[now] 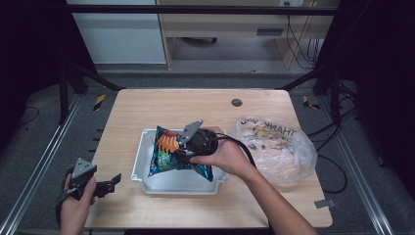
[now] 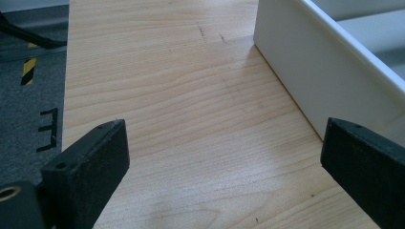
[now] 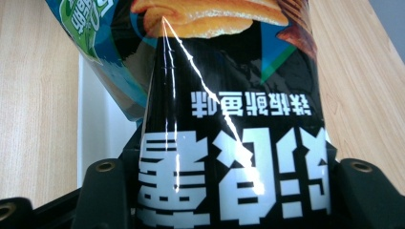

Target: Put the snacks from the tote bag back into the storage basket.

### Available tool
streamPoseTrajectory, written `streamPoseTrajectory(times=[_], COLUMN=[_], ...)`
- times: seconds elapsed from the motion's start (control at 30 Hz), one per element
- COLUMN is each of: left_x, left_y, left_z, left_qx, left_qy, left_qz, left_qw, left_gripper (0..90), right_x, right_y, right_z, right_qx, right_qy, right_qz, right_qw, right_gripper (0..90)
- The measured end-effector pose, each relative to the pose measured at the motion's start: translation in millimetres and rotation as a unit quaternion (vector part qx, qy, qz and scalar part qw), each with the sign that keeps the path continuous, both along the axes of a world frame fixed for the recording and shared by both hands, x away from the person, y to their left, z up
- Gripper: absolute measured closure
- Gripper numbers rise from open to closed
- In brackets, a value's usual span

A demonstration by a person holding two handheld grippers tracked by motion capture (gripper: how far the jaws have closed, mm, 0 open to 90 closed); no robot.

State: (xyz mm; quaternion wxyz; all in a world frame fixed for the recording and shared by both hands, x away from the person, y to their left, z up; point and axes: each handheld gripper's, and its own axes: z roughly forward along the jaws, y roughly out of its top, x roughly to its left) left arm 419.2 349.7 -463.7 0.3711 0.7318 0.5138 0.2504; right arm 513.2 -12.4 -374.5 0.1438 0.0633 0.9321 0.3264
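Shiny black and blue, the chip bag sits squeezed tight in my right gripper, just over the white tray. I think I should lower it slowly and flat so it clears the tray's rim. My left gripper rests wide apart, holding nothing, beside the tray wall. Farther off, bare wooden table gives room; the plastic bag lies right

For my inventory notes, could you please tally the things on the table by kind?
Snack bag: 1
White tray: 1
Clear plastic bag: 1
Total: 3
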Motion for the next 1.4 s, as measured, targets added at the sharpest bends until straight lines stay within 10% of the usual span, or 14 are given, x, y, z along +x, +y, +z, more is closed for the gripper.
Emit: streamPoseTrajectory(times=[1.4], left_x=[0.3], left_y=[0.1], left_z=[0.2], left_qx=[0.001], left_qy=[0.002], left_qz=[-0.003], left_qw=[1.0], left_gripper=[2.4], right_x=[11.4], right_y=[8.3], right_z=[-37.1], right_qx=[-0.046], right_qy=[0.03], right_qz=[0.005], right_qw=[0.9985], right_gripper=[39.6])
